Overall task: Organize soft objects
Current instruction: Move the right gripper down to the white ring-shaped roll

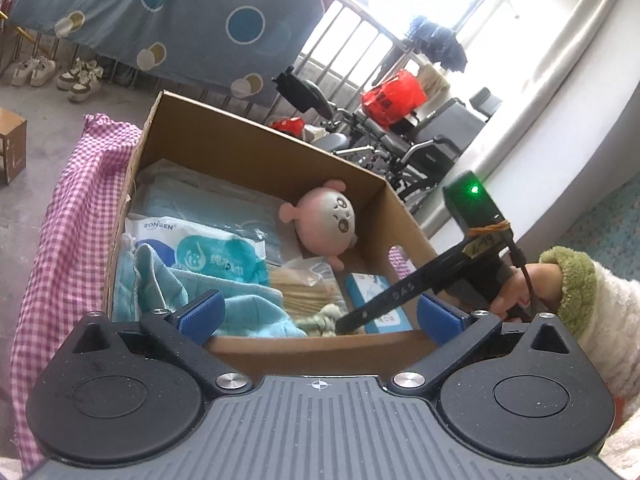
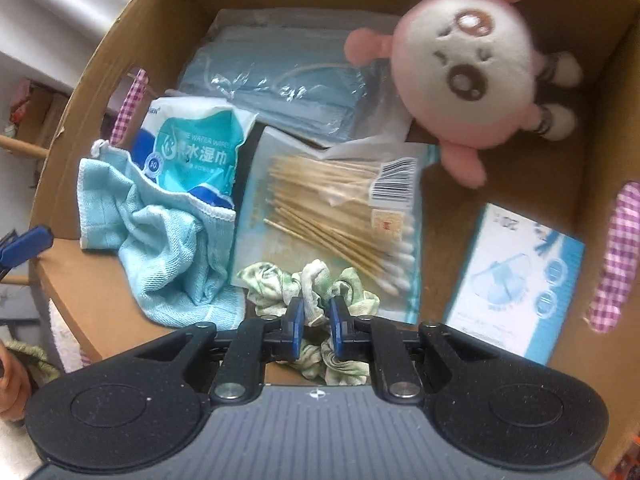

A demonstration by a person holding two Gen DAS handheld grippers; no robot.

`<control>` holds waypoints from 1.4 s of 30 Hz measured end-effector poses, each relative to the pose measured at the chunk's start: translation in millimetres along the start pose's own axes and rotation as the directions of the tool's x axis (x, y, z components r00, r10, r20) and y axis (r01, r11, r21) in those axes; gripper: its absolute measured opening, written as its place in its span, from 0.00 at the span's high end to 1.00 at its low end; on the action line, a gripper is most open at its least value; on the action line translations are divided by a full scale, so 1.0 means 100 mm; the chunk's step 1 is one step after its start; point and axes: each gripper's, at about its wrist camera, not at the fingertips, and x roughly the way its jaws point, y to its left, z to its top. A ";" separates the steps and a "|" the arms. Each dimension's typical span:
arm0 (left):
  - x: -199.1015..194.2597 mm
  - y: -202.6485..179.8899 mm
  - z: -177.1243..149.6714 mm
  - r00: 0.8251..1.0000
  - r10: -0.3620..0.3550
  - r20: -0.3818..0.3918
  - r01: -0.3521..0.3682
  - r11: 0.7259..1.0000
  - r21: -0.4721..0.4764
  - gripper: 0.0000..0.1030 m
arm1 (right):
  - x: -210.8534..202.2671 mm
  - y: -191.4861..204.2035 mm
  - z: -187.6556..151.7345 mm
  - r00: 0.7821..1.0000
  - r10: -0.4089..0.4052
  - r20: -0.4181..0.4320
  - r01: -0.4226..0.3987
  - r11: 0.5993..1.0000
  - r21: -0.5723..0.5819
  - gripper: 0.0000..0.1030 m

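**Over the box: scrunchie in my right gripper**

Inside the cardboard box (image 2: 592, 168), near its front wall, my right gripper (image 2: 316, 324) pinches a green-and-white scrunchie (image 2: 320, 284) between its blue pads; it lies just beside the cotton swab pack (image 2: 332, 208) and the light blue cloth (image 2: 176, 252). Pink plush toy (image 2: 464, 68) sits at the far corner, w/ a wipes pack (image 2: 192, 152) and mask bag (image 2: 280, 76) behind. My left gripper (image 1: 320, 316) stands wide open at the box's front edge, nothing between its pads.
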 end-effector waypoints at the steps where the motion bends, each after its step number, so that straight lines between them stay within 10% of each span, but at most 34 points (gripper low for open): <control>1: -0.04 -0.03 0.00 1.000 0.002 0.008 -0.002 1.000 0.009 0.00 | -0.02 0.01 0.00 1.000 -0.012 0.013 0.012 1.000 0.005 0.76; 4: -0.12 -0.13 -0.02 1.000 0.003 0.026 -0.004 0.999 0.035 0.00 | -0.26 0.01 -0.08 0.996 -0.033 0.088 0.031 0.999 0.018 0.48; 12: -0.23 -0.40 -0.11 1.000 -0.003 0.021 0.001 0.996 0.085 0.00 | -1.00 0.04 -0.62 0.932 0.061 0.356 -0.087 0.994 0.060 0.47; 23: 0.09 -0.86 -0.49 0.986 -0.039 -0.161 0.071 0.978 0.197 0.00 | -1.28 -0.21 -2.02 0.751 0.078 0.655 -0.254 0.951 0.178 0.43; 31: 0.68 -1.15 -0.92 0.946 -0.022 -0.323 0.126 0.944 0.304 0.00 | -0.76 -0.51 -2.66 0.749 -0.004 0.663 -0.306 0.885 0.352 0.43; 42: 0.98 -1.35 -1.32 0.895 -0.031 -0.445 0.198 0.922 0.333 0.07 | -0.57 -0.69 -2.99 0.776 -0.169 0.607 -0.137 0.895 0.424 0.43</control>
